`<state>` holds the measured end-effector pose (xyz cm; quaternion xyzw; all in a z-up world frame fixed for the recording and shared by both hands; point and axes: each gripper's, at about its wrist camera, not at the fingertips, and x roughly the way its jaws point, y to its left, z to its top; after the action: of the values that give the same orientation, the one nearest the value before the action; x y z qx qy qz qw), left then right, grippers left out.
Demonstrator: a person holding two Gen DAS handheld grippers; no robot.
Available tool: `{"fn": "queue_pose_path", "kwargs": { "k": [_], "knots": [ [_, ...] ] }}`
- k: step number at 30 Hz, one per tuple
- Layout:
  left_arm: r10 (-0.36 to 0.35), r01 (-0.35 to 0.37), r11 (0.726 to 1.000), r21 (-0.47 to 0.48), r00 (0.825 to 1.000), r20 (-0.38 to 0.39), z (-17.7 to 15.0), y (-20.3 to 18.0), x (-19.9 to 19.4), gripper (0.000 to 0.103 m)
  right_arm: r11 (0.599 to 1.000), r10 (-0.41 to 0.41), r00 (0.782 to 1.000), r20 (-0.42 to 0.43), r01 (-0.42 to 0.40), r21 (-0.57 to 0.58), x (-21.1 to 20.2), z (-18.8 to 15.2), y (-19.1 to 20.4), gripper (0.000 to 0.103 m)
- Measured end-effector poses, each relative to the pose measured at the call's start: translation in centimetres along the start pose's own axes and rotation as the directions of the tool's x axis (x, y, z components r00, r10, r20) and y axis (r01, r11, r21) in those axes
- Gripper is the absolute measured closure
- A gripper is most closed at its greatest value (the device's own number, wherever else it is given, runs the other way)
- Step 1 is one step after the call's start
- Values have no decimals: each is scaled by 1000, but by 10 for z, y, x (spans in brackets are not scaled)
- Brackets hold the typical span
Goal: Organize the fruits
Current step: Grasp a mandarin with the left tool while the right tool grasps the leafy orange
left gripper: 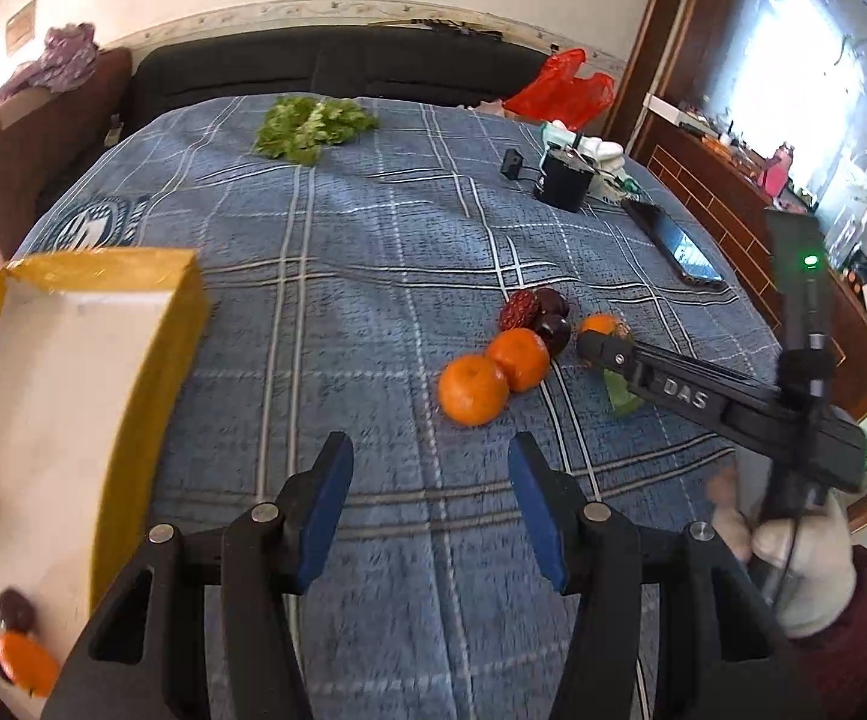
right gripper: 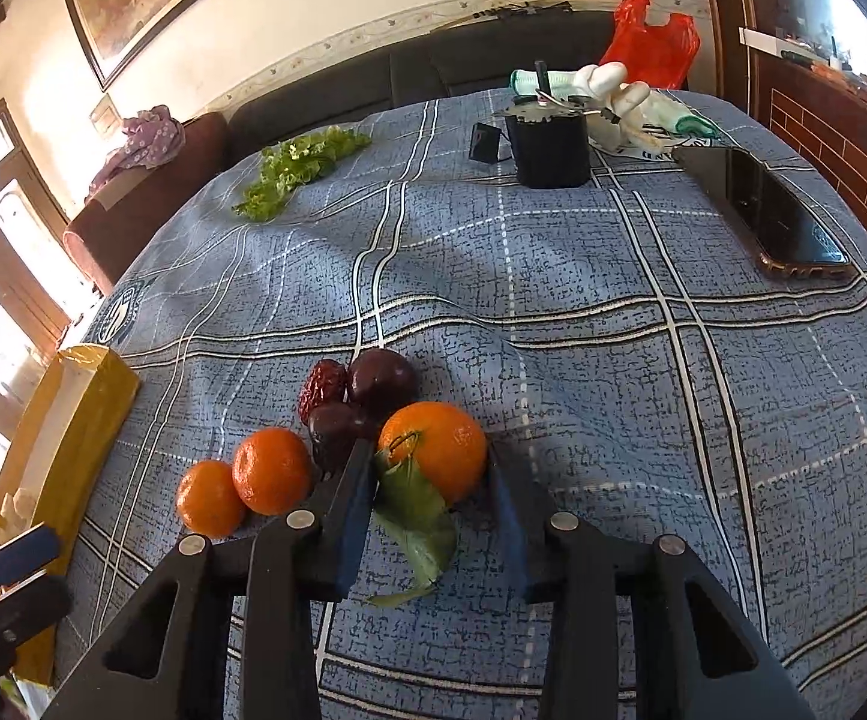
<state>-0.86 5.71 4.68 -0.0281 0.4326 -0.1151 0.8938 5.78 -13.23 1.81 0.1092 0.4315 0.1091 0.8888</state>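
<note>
On the blue checked cloth lies a heap of fruit. My right gripper is shut on an orange with a green leaf, one finger on each side of it. Left of it lie two smaller oranges, a wrinkled red date and two dark fruits. My left gripper hovers open over bare cloth, just short of the two oranges. To its left stands a yellow box, white inside, holding an orange and a dark fruit.
At the far side of the cloth lie leafy greens, a black container with white gloves behind it, a small black block, a phone and a red bag. A dark sofa runs behind.
</note>
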Motion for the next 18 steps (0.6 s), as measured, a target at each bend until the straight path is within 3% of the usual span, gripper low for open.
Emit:
{"fn": "queue_pose_path", "kwargs": {
  "k": [8, 14, 16, 18],
  "knots": [
    [9, -7, 989, 146, 1000, -12, 15, -21, 46, 50, 999, 34, 999, 24, -34, 12, -14, 3, -3, 64],
    [-1, 11, 987, 163, 998, -59, 17, -25, 67, 51, 999, 49, 998, 31, -50, 17, -18, 4, -2, 63],
    [18, -8, 986, 165, 998, -57, 16, -26, 70, 69, 998, 52, 998, 33, -53, 20, -19, 4, -3, 63],
    [20, -10, 987, 160, 998, -57, 15, -26, 69, 69, 998, 51, 998, 34, -52, 20, -19, 3, -3, 63]
  ]
}}
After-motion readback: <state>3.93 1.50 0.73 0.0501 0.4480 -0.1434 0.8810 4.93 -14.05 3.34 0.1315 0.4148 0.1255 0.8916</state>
